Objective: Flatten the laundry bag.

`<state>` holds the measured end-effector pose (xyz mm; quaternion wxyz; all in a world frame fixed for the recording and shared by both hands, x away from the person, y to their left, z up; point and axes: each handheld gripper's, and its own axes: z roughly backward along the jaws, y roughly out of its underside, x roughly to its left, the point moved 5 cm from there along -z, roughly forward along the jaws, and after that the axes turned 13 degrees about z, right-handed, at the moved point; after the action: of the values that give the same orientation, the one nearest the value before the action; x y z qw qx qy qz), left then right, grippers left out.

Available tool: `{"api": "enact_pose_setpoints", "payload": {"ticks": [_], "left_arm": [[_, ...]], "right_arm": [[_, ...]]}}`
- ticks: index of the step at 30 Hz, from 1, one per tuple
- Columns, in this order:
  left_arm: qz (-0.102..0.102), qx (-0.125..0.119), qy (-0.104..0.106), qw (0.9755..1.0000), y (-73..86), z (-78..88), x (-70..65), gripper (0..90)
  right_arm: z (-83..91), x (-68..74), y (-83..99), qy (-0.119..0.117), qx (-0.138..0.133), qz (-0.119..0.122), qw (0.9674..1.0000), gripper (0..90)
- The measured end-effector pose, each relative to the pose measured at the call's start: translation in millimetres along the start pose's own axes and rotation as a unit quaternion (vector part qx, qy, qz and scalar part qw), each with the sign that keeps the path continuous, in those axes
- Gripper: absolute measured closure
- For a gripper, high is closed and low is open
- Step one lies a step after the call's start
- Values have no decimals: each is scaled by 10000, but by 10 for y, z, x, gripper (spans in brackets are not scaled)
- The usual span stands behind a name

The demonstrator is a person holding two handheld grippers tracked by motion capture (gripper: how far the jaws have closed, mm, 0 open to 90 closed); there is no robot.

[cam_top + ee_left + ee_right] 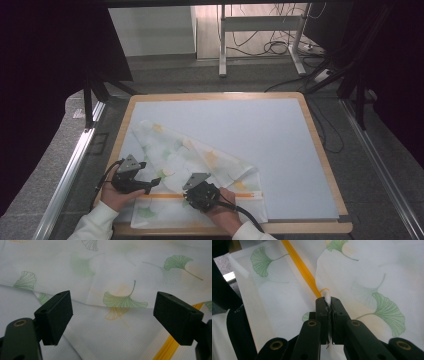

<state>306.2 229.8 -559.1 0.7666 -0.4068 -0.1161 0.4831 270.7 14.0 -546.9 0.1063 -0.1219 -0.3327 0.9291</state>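
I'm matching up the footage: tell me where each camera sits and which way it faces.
High view: above the person's side, facing forward and down on the table; forearms, hands, left gripper, right gripper.
Left gripper view: on that gripper, looking past its open jaws at the ginkgo-print cloth.
Right gripper view: along jaws shut on a cloth fold beside the orange stripe.
Shared: cloth and stripe.

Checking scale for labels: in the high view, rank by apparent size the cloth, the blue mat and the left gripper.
1. blue mat
2. cloth
3. left gripper
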Motion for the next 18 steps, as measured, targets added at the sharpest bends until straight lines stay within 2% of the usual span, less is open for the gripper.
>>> {"api": "enact_pose_setpoints", "payload": {"ticks": [7,18], "left_arm": [[31,-96,49,9999,-12,17,-4,163],[20,-88,44,9999,-9,14,-5,164]], "right_arm": [[80,-115,12,144,-129,-164,9997,851],[196,-284,42,367,-275,-368,9983,854]]}}
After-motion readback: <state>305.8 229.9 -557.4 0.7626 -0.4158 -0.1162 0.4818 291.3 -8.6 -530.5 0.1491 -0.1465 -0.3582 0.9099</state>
